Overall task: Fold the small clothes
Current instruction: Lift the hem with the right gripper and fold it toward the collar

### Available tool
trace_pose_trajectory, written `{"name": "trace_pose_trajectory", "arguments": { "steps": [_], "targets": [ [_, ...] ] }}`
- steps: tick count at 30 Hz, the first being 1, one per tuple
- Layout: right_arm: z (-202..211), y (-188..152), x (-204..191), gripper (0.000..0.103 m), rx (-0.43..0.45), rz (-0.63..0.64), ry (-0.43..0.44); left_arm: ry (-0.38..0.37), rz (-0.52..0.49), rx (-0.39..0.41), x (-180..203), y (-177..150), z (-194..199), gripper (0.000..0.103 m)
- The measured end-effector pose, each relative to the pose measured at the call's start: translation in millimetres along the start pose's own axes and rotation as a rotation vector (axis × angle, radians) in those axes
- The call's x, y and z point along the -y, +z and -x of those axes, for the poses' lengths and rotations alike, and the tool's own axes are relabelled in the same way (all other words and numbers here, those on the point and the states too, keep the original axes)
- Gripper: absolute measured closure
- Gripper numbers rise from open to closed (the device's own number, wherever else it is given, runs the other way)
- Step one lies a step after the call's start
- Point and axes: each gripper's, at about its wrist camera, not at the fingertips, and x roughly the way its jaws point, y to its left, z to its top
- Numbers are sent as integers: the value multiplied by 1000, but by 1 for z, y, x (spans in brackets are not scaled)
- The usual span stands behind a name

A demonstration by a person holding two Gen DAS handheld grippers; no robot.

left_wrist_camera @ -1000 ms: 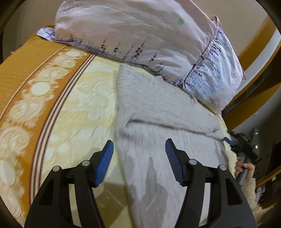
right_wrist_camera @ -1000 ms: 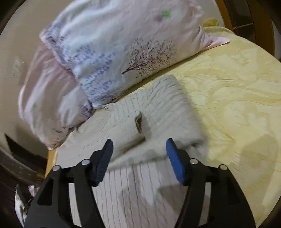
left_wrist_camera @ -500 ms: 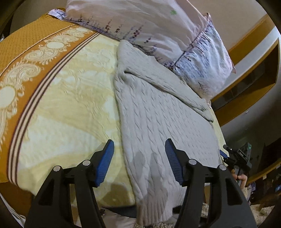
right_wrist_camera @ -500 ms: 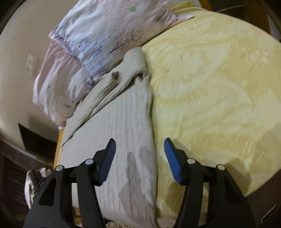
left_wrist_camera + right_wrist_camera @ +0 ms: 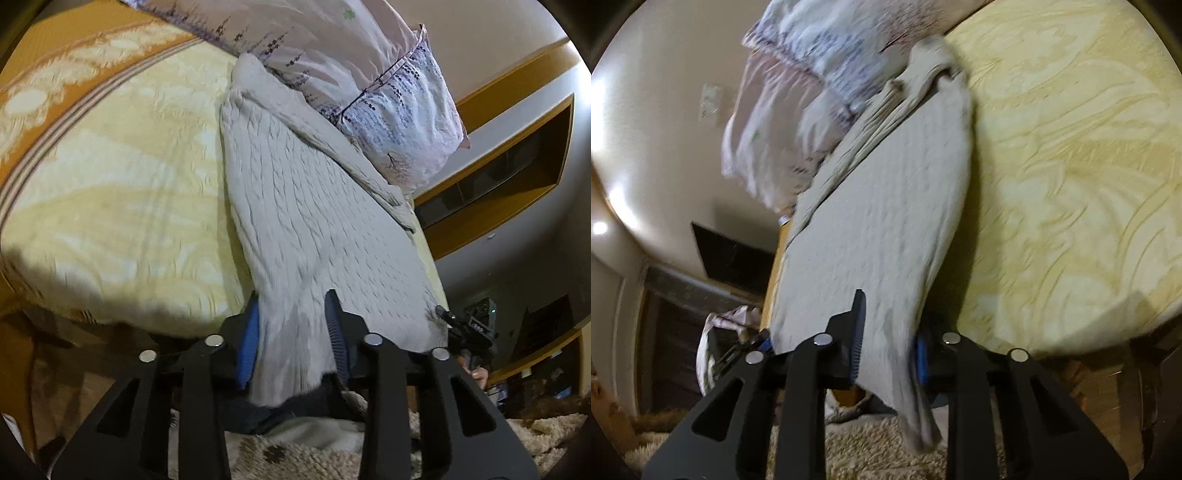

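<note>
Here, sweater [image 5: 317,221] hem, both claws clamped

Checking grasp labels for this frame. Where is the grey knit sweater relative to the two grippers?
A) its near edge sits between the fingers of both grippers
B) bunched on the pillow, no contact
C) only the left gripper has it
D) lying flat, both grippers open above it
A: the sweater hem runs between the fingers of the left gripper and also of the right gripper, hanging off the bed edge.
</note>
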Motion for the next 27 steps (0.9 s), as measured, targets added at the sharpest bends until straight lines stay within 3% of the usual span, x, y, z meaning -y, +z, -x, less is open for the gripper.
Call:
{"name": "trace_pose_trajectory", "arguments": {
  "steps": [6,9,11,20,27],
  "targets": [
    [-4,-9,-14,84,-32,65,-6,-17,22,-62,1,-12,-12,78],
    [-3,-8,-23,92,-7,103,-24,-2,7,-68,5,-10,-15,83],
    [2,-7,-29,94,29,139,-30,26,-14,-70,7,-9,-14,94],
    [19,10,-61,95,192,289,-93,15,-97,40,26,17,9,95],
    [27,27,-80,96,333,388,-164,51,-179,136,42,65,14,95]
  ]
}}
